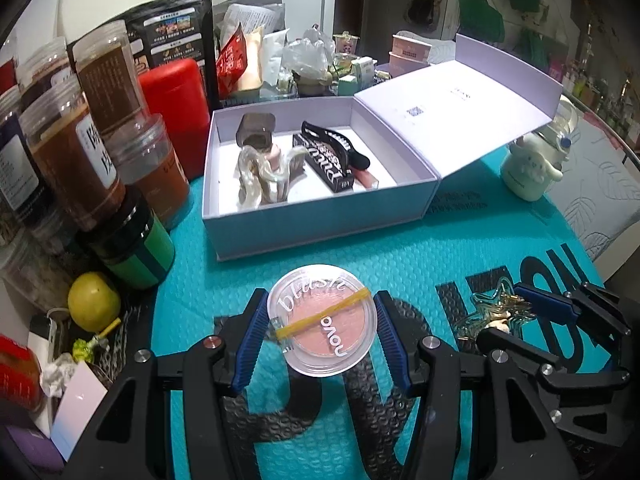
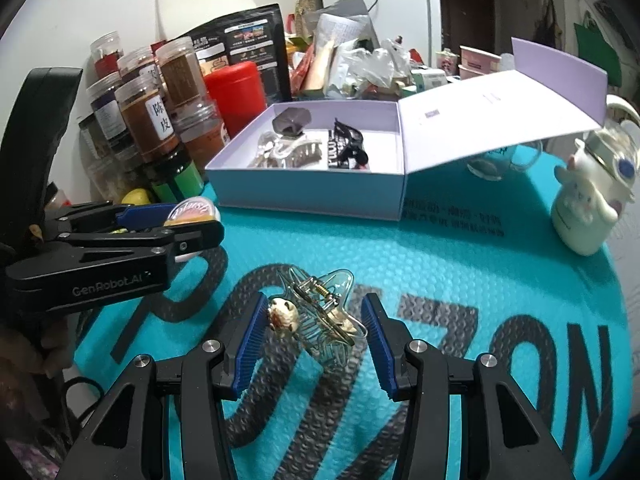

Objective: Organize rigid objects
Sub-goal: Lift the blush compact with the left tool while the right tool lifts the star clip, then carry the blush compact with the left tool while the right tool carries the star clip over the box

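Left gripper (image 1: 322, 330) fingers clamp the round clear-lidded pink blush compact (image 1: 322, 322), right gripper (image 2: 314, 332) fingers pinch the clear star-shaped hair claw (image 2: 320, 312); carry both level over the open lilac cardboard box (image 1: 320, 216) rim, then release low.

blush compact (image 1: 322, 322): round, clear lid, rubber-banded | star hair clip (image 2: 320, 312): transparent, tilted

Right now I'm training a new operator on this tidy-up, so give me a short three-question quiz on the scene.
1. True or false: the box lid is open.
2. What does the left gripper hold? A) lemon B) blush compact C) red canister
3. What sits between the right gripper fingers?

Key:
1. True.
2. B, the blush compact.
3. A clear star hair clip.
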